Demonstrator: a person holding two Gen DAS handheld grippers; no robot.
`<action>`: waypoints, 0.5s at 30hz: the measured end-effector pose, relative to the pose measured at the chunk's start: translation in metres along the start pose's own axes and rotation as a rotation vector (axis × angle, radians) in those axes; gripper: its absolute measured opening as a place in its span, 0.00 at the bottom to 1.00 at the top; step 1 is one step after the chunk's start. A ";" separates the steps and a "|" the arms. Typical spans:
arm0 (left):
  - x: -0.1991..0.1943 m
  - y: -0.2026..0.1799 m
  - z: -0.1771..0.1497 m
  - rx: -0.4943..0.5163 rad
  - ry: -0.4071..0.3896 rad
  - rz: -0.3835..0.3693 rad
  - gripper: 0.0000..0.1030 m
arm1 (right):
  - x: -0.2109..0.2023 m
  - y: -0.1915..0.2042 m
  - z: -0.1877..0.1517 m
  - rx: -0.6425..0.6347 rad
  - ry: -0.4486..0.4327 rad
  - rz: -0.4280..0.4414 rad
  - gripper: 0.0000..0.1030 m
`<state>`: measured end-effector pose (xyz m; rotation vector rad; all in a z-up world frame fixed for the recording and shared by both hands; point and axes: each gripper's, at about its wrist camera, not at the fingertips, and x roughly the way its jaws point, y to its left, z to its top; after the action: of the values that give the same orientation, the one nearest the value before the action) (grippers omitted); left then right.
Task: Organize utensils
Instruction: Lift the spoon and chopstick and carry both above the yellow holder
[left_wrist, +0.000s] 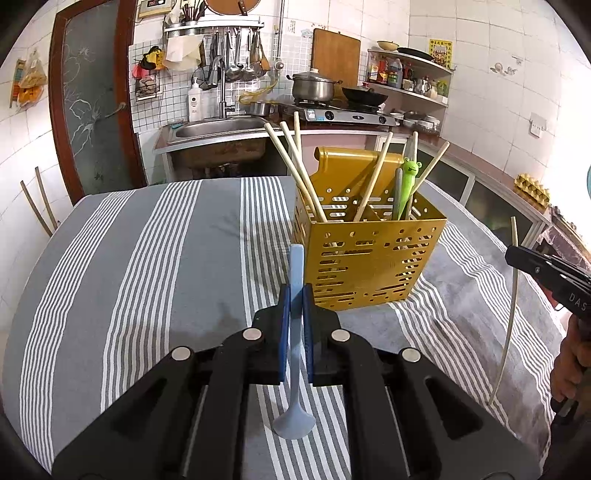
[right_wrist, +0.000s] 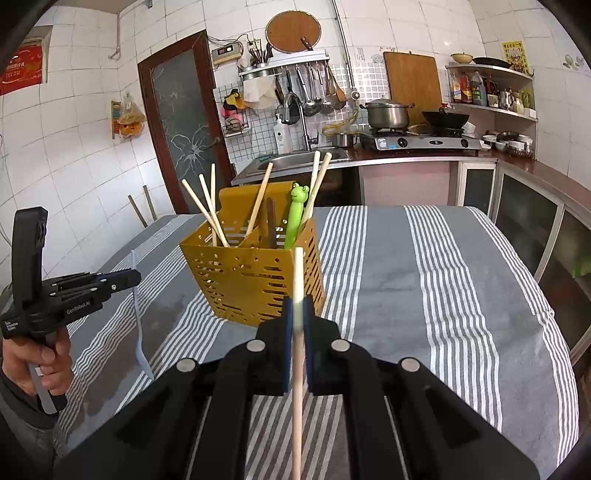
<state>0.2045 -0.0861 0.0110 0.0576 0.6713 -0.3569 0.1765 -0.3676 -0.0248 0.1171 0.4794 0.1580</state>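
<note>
While the yellow utensil caddy (left_wrist: 369, 254) stands upright on the striped tablecloth (left_wrist: 147, 258), each of the two grippers has a utensil clamped in it, both held above the cloth on the near side of the caddy. The caddy is a perforated metal box with a divider down its middle. Several wooden chopsticks (left_wrist: 295, 170) lean out of one compartment. In the other stand more chopsticks, a green frog-topped utensil (left_wrist: 408, 181) and a grey handle (left_wrist: 397, 195) just beside it.

Nearer, the left gripper (left_wrist: 295, 295) has its jaws pressed tight on the handle of a pale blue spoon (left_wrist: 295, 354). The spoon stands nearly upright, its handle poking up above the pads and its bowl hanging down below them, over the cloth. From the right wrist view the same gripper (right_wrist: 125, 277) shows at the left, held in a hand (right_wrist: 48, 362), with the thin blue spoon (right_wrist: 138, 317) crossing it top to bottom.

On the other side, the right gripper (right_wrist: 298, 306) is clamped on a single wooden chopstick (right_wrist: 297, 369), which also stands close to upright, its top end rising in front of the caddy's near wall. In the left wrist view that gripper (left_wrist: 517, 254) enters from the right edge, a hand (left_wrist: 569, 369) beneath it, and the chopstick (left_wrist: 511, 302) runs long and pale through it.

Behind the table lie a sink (left_wrist: 218, 127), a gas stove (left_wrist: 343, 110) with a lidded pot (left_wrist: 312, 86) and a wok (left_wrist: 364, 96), and a rack of hanging ladles (left_wrist: 240, 55).
</note>
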 end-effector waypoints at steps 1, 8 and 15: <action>0.000 0.000 0.000 0.001 -0.001 -0.001 0.05 | -0.002 0.000 0.001 0.001 -0.006 0.002 0.06; -0.003 0.001 0.005 -0.004 -0.020 0.001 0.05 | -0.017 0.003 0.006 -0.004 -0.051 -0.001 0.06; -0.007 0.003 0.008 -0.014 -0.045 0.009 0.05 | -0.031 0.007 0.015 -0.026 -0.108 -0.005 0.06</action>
<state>0.2056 -0.0828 0.0213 0.0385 0.6290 -0.3441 0.1549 -0.3674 0.0032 0.0981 0.3703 0.1519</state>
